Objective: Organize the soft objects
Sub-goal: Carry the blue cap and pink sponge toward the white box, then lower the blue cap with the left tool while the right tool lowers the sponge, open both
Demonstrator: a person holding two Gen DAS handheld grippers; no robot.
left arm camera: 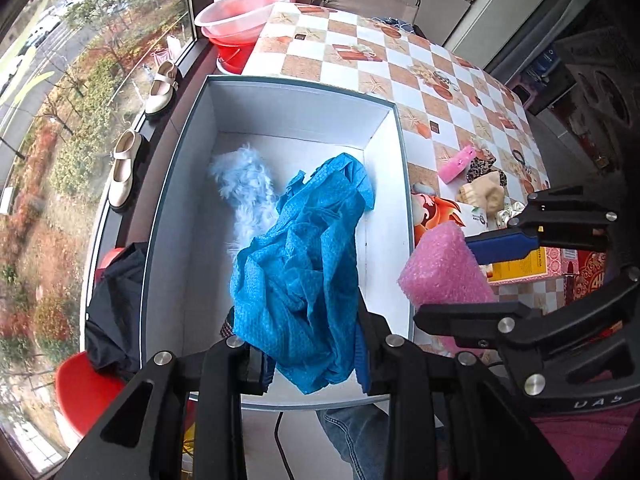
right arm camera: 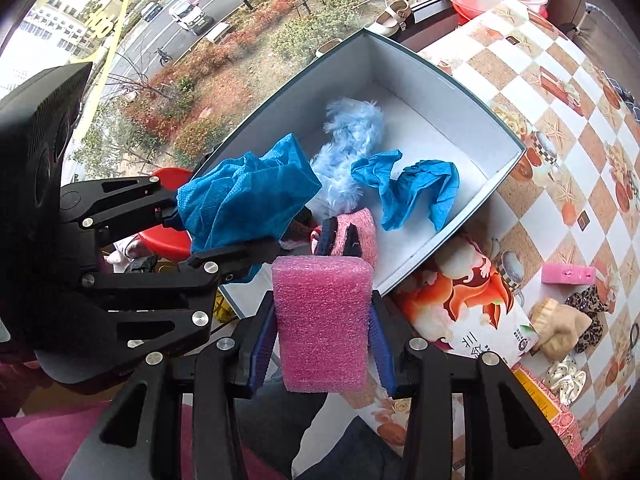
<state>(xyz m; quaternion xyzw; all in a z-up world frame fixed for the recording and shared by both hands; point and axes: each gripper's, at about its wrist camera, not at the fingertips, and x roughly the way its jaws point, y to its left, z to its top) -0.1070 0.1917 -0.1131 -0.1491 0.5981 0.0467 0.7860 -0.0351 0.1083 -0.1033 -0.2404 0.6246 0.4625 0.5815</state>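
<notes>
My left gripper is shut on a crumpled blue cloth and holds it over the near end of a white open box. The cloth hangs into the box. A pale blue fluffy item lies in the box. My right gripper is shut on a pink foam sponge, just outside the box's near right corner. In the right wrist view the box also holds a pink knitted item. The left gripper with the cloth shows there too.
The checkered table carries a cartoon-printed packet, a small pink block, a beige soft item, leopard scrunchies and a yellow box. Red and pink basins stand at the far end. Shoes sit on the window sill.
</notes>
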